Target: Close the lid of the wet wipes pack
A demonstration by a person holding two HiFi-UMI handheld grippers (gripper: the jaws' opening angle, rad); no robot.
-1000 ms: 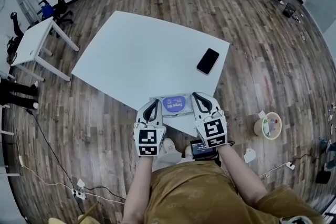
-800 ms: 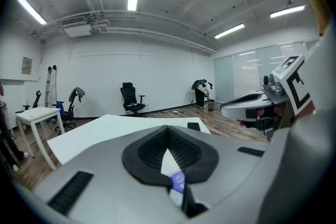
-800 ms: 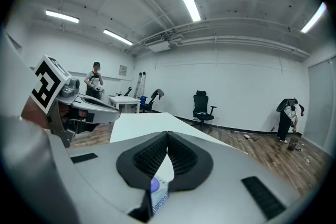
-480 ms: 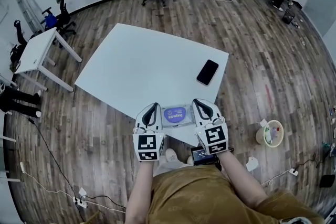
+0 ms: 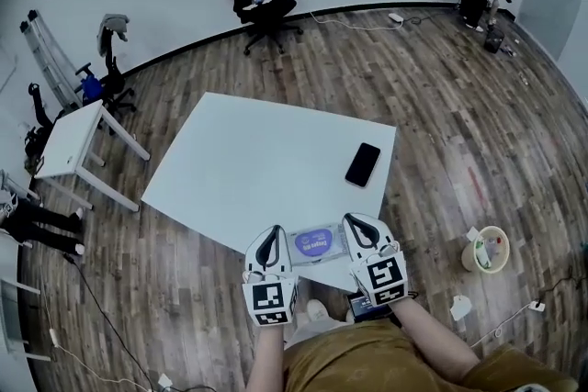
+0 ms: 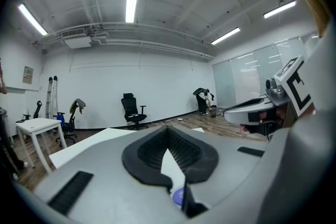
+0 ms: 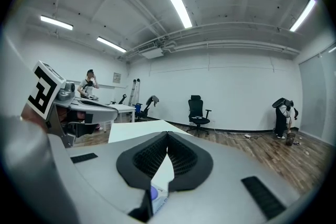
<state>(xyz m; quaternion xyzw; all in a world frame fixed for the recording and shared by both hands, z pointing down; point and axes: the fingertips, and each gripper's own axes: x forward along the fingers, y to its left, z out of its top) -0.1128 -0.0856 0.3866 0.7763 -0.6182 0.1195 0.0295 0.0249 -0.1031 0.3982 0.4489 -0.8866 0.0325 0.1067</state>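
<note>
My left claw (image 5: 269, 239) and right claw (image 5: 357, 229) are both closed on nothing, one on either side of the wet wipes pack (image 5: 317, 244), which lies flat at the near edge of the white surface (image 5: 266, 161). I judge this the approach step. I cannot tell whether the lid is down, so the next move calls for lowering one closed tip onto it and pressing.

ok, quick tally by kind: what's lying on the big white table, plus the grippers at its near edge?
wet wipes pack: 1
phone: 1
grippers: 2 (left gripper, right gripper)
Total: 4
</note>
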